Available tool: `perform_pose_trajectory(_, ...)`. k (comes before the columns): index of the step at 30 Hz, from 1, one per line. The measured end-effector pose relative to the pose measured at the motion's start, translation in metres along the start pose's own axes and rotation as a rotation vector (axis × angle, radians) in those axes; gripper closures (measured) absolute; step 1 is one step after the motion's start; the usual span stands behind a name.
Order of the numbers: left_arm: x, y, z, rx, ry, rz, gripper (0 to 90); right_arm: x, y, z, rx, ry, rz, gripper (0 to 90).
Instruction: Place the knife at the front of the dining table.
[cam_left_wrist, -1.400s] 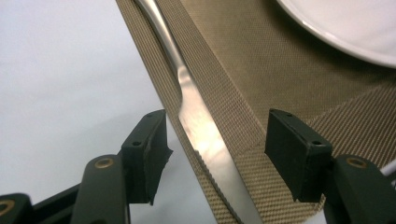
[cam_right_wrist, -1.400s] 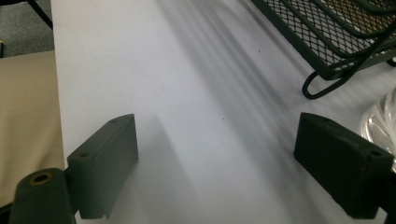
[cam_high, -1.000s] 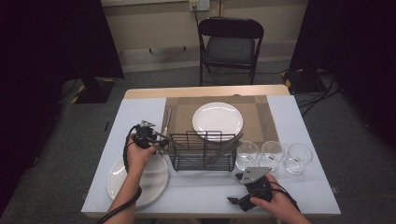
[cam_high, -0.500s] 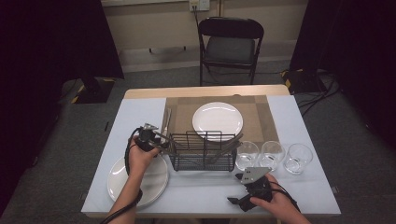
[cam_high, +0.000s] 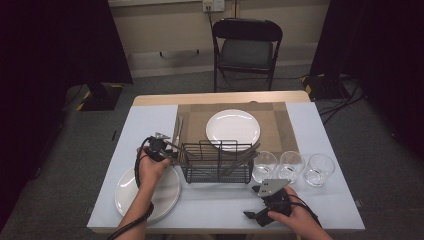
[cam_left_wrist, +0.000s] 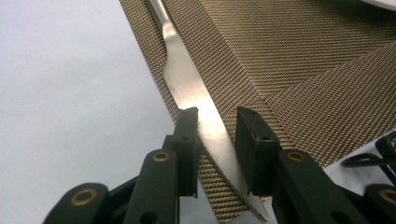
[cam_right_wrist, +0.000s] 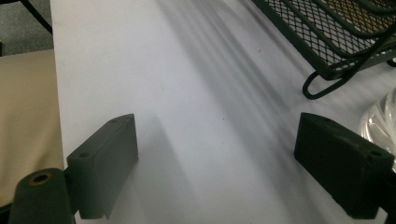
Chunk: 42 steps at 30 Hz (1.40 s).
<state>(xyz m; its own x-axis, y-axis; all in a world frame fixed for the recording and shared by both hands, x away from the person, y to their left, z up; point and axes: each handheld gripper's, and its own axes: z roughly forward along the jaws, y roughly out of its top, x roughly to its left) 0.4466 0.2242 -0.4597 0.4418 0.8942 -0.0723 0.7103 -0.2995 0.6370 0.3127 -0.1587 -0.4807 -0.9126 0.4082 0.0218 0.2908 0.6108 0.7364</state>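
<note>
The left gripper (cam_left_wrist: 217, 116), whose jaws had just been closing, was seen with the pads straddling the blade of a table knife (cam_left_wrist: 196, 93) that lay along the nine-o'clock edge of the woven placemat (cam_left_wrist: 299, 60), a gap remaining at the right pad; a square pinch across the flat blade was judged best. The wire rack (cam_high: 216, 162) stood close at three o'clock, while the right gripper (cam_right_wrist: 215, 163) was held spread and empty.
</note>
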Motion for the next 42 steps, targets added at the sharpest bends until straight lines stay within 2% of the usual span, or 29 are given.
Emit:
perform_pose_trajectory(2, 0.001, 0.002, 0.0, 0.008, 0.0, 0.004, 71.3, 0.0, 0.0, 0.0, -0.001, 0.0, 0.0, 12.2)
perform_pose_trajectory(3, 0.0, 0.003, 0.001, 0.005, -0.004, -0.01, 71.5, 0.0, 0.0, 0.0, -0.001, 0.0, 0.0, 12.2)
perform_pose_trajectory(6, 0.001, 0.006, 0.002, 0.017, 0.002, -0.001, 71.7, 0.0, 0.0, 0.0, -0.001, 0.002, 0.003, 12.2)
perform_pose_trajectory(8, 0.0, 0.007, 0.005, 0.002, -0.004, -0.021, 71.7, 0.0, 0.0, 0.0, -0.001, 0.001, 0.001, 12.2)
perform_pose_trajectory(9, 0.002, 0.007, 0.005, 0.013, -0.005, -0.004, 71.7, 0.0, 0.0, 0.0, -0.001, 0.001, 0.001, 12.2)
perform_pose_trajectory(10, 0.0, 0.008, 0.006, 0.004, -0.004, -0.015, 71.7, 0.0, 0.0, 0.0, -0.001, 0.001, 0.001, 12.2)
perform_pose_trajectory(12, 0.002, 0.01, 0.007, 0.01, -0.003, -0.005, 71.7, 0.0, 0.0, 0.0, -0.001, 0.002, 0.002, 12.2)
perform_pose_trajectory(13, 0.002, 0.011, 0.008, 0.007, -0.01, -0.018, 71.7, 0.0, 0.0, 0.0, -0.002, 0.003, 0.003, 12.2)
perform_pose_trajectory(16, 0.004, 0.014, 0.009, 0.014, -0.009, 0.003, 71.7, -0.001, 0.0, 0.0, -0.003, 0.005, 0.005, 12.2)
perform_pose_trajectory(24, 0.008, 0.018, 0.013, 0.008, -0.034, -0.027, 71.8, -0.001, 0.0, 0.0, -0.002, 0.006, 0.006, 12.1)
perform_pose_trajectory(26, 0.007, 0.019, 0.015, 0.001, -0.023, -0.014, 71.8, 0.0, 0.0, 0.0, -0.002, 0.004, 0.004, 12.1)
perform_pose_trajectory(28, 0.008, 0.02, 0.016, -0.001, -0.031, -0.019, 71.8, 0.0, 0.0, 0.0, -0.001, 0.002, 0.002, 12.1)
perform_pose_trajectory(29, 0.008, 0.02, 0.016, -0.006, -0.026, -0.003, 71.8, 0.0, 0.0, 0.0, -0.001, 0.003, 0.003, 12.1)
perform_pose_trajectory(31, 0.008, 0.02, 0.017, -0.011, -0.028, -0.017, 71.9, -0.001, 0.0, 0.0, -0.002, 0.005, 0.005, 12.1)
perform_pose_trajectory(33, 0.008, 0.021, 0.017, -0.001, -0.03, -0.014, 71.9, -0.001, 0.0, 0.0, -0.002, 0.005, 0.005, 12.1)
perform_pose_trajectory(42, 0.009, 0.019, 0.017, -0.021, -0.025, -0.01, 71.9, -0.001, 0.0, 0.0, -0.002, 0.005, 0.004, 12.0)
